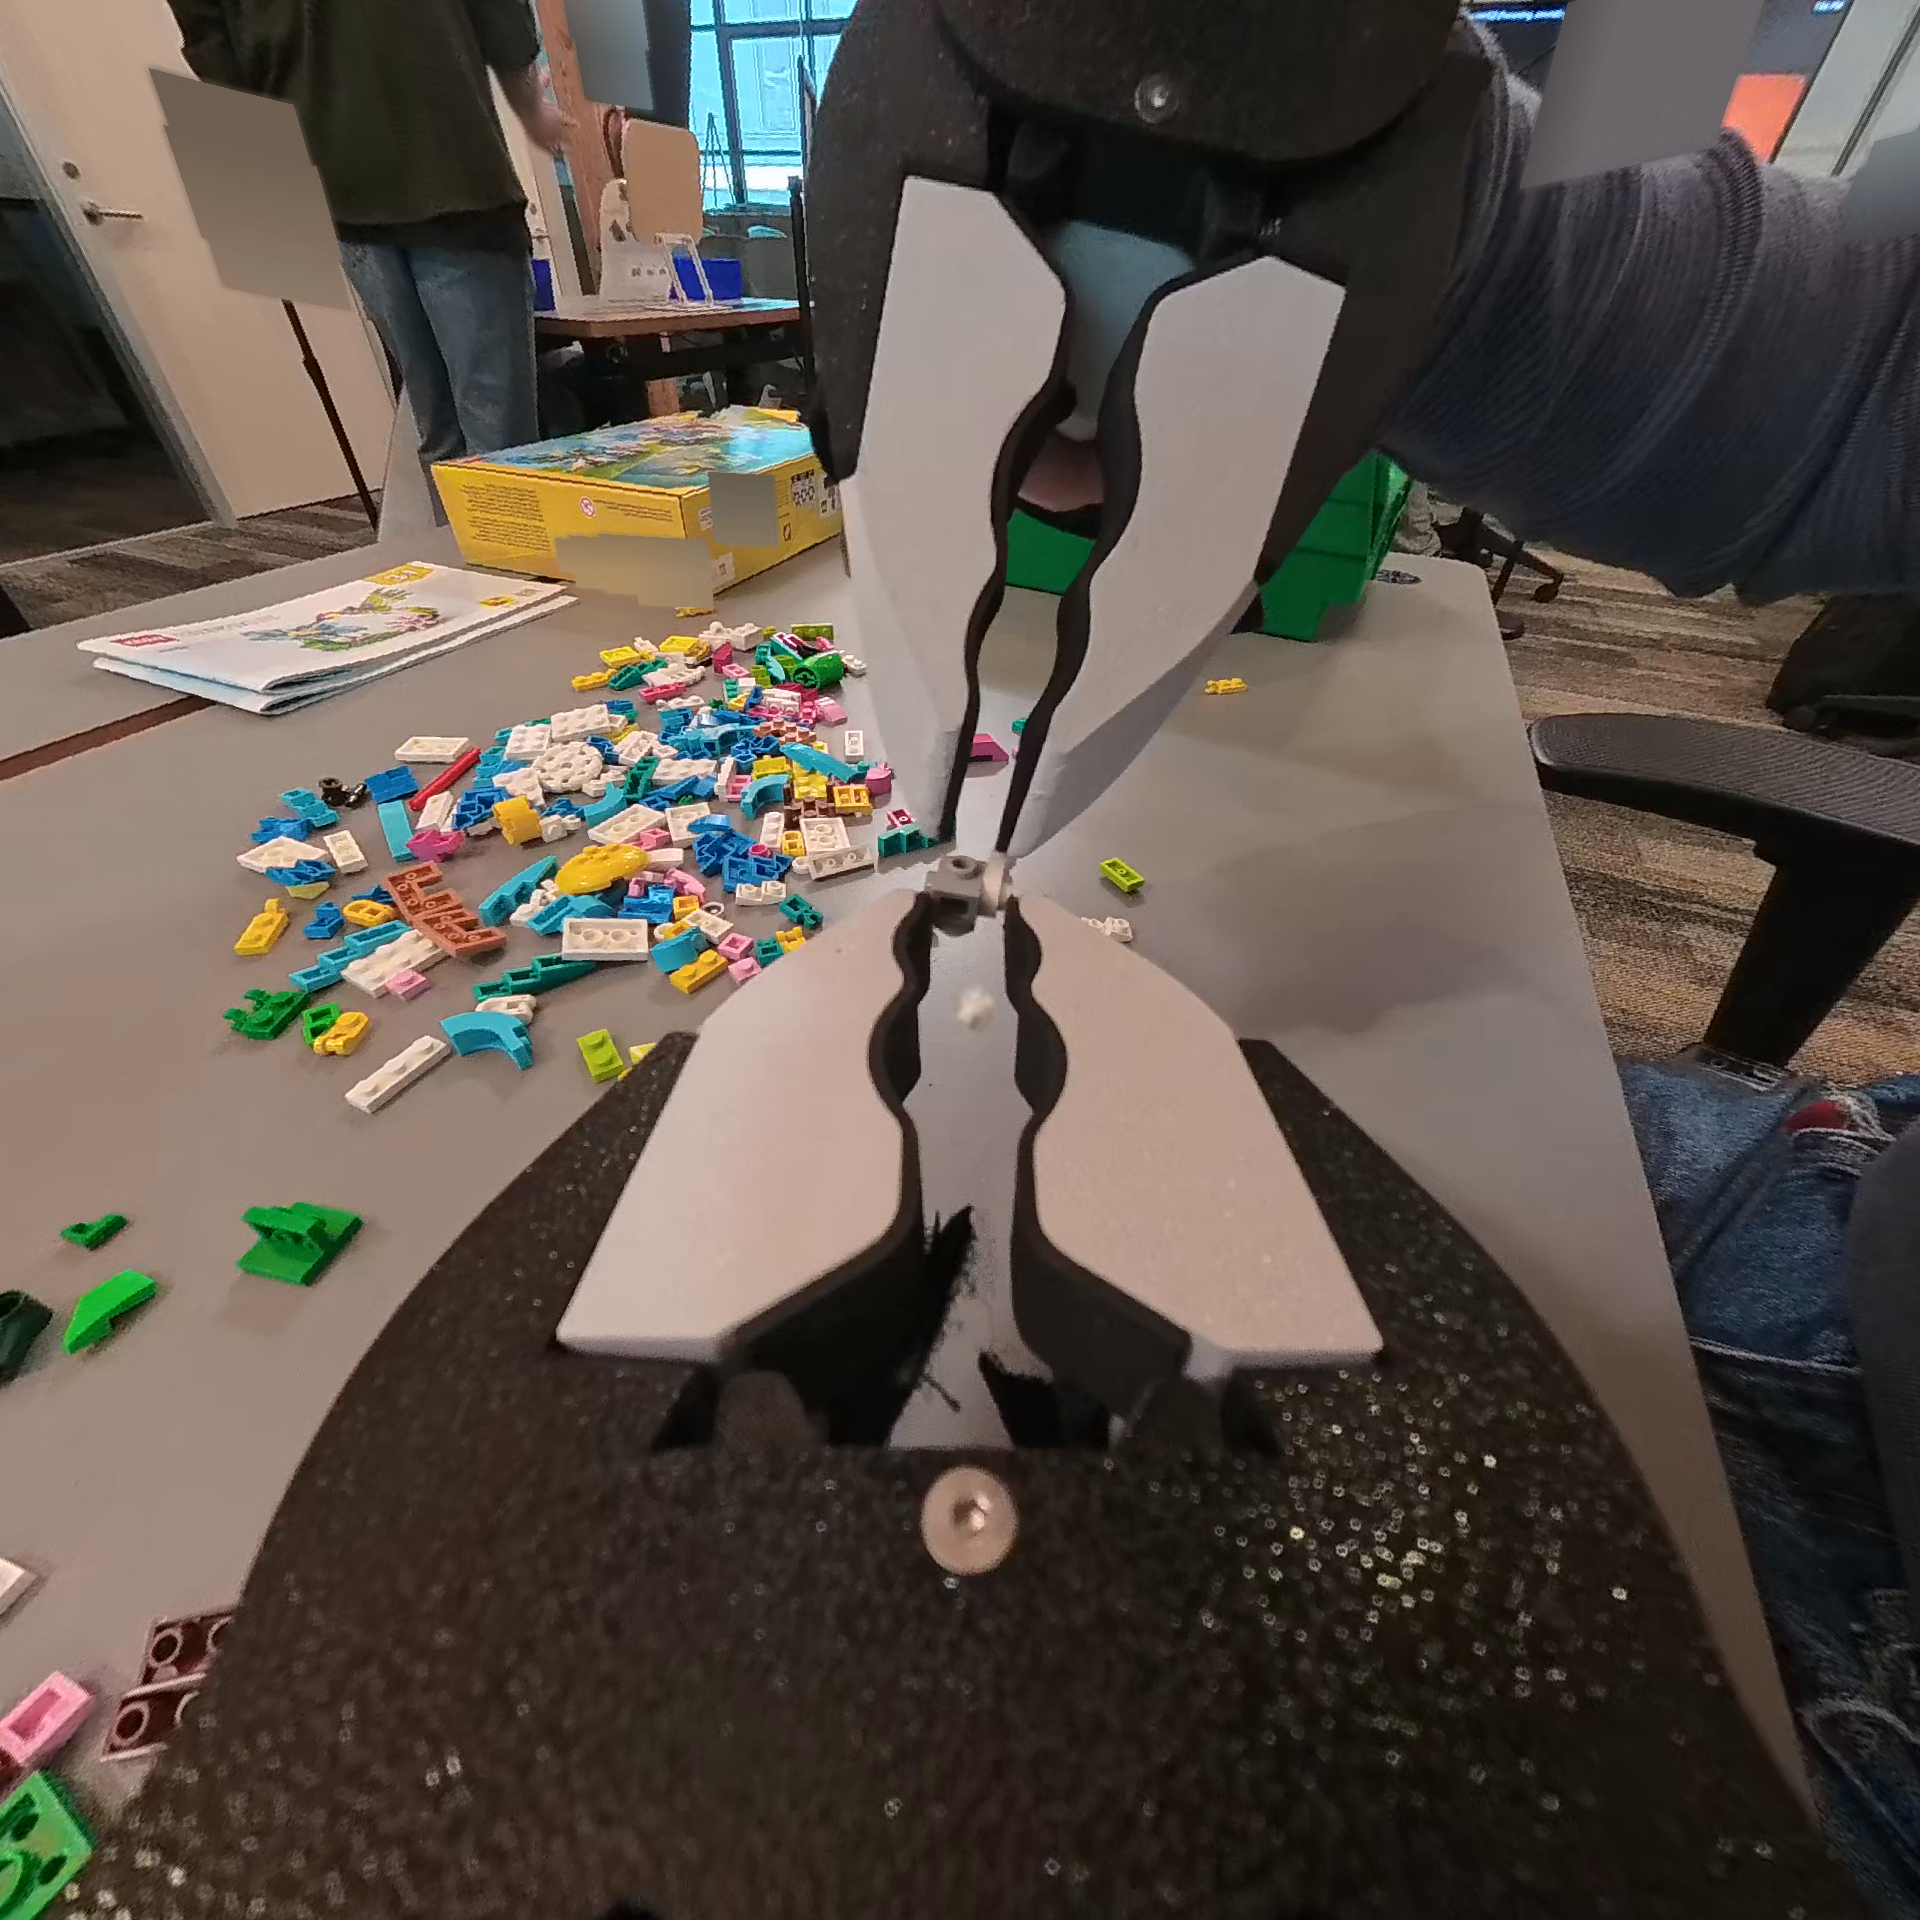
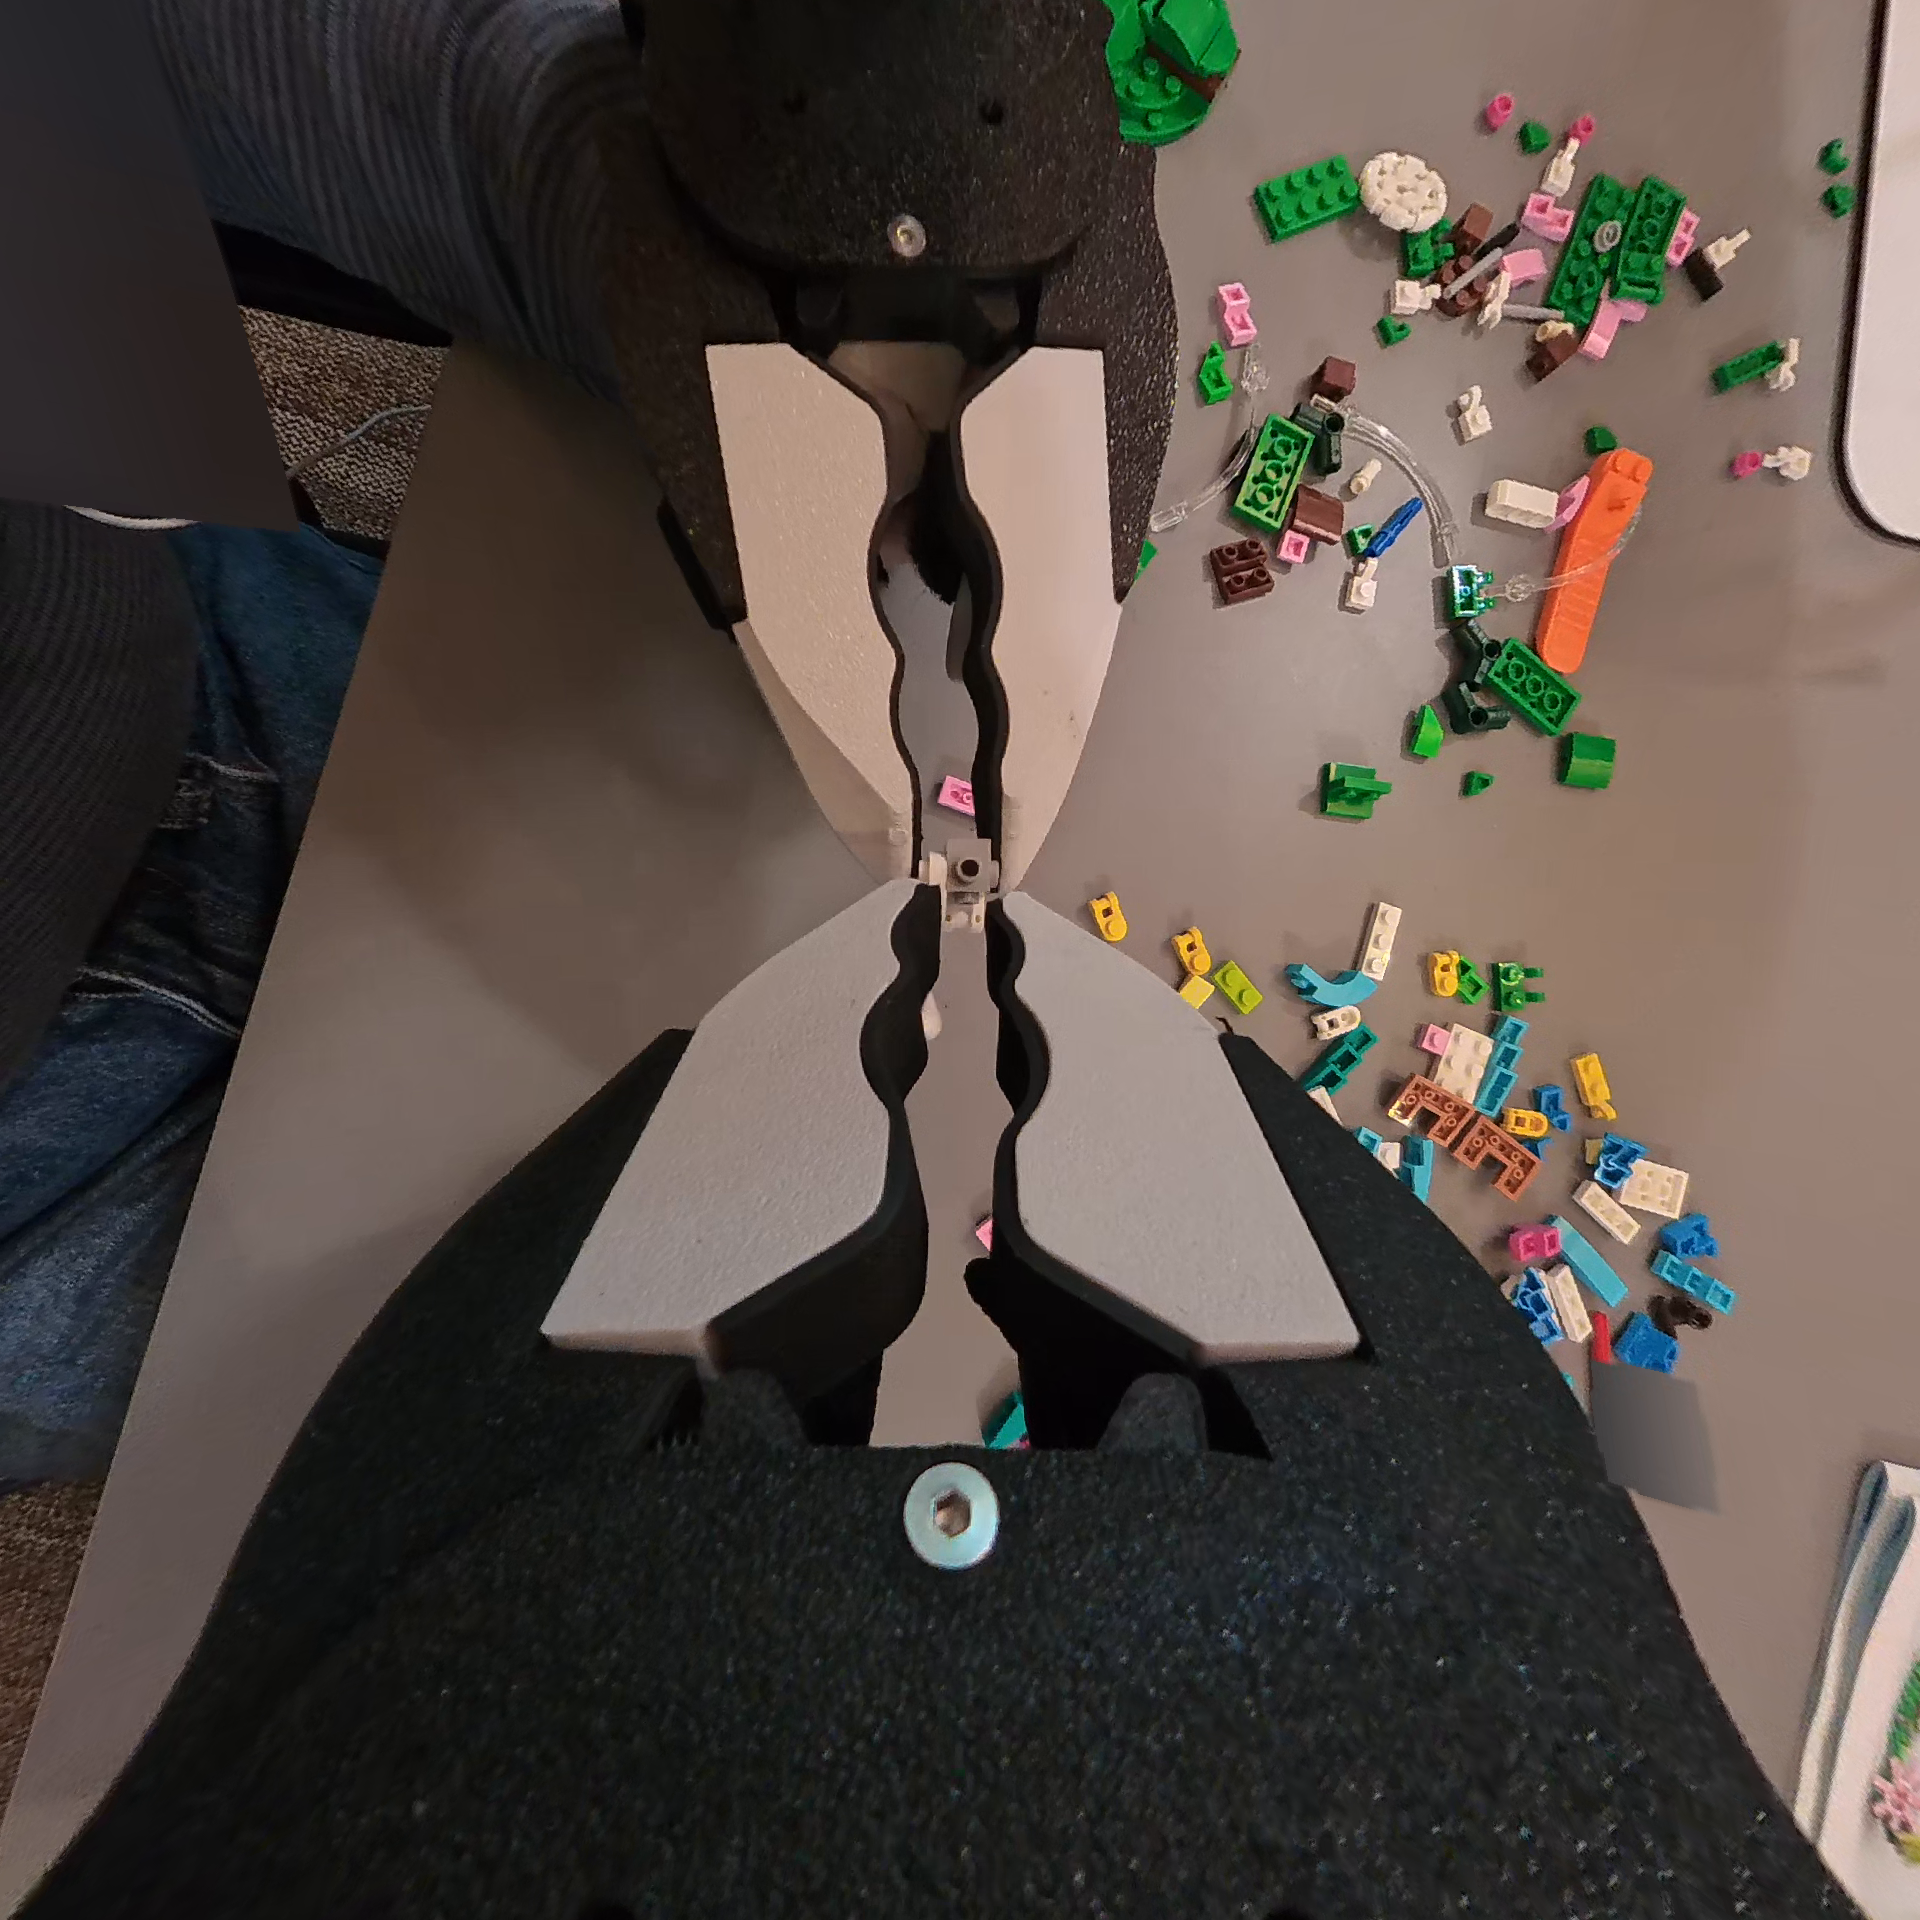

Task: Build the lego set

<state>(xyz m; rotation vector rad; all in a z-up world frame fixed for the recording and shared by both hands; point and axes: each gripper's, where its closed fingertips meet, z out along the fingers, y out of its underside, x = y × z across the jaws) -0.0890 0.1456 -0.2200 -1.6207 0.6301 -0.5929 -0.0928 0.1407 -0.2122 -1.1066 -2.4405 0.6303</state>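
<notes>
My left gripper (image 1: 961,914) is shut on a small grey brick (image 1: 956,883) and holds it above the grey table (image 1: 1351,935). My right gripper (image 1: 977,842) comes in from the far side, tip to tip with the left one. It is shut on a small white piece (image 1: 995,871) that touches the grey brick. In the right wrist view, my right gripper (image 2: 961,920) grips the white piece (image 2: 962,912), and the left gripper (image 2: 961,831) above it holds the grey brick (image 2: 969,868). Both pieces are pressed together over the table's right end.
Several loose coloured bricks (image 1: 623,831) lie to the left, with instruction booklets (image 1: 312,634), a yellow box (image 1: 623,499) and a green bin (image 1: 1330,551) behind. Green and brown pieces (image 2: 1507,312) and an orange separator (image 2: 1590,561) lie nearby. A chair (image 1: 1714,810) stands at the right. My two grippers' fingertips are within a few centimetres of each other.
</notes>
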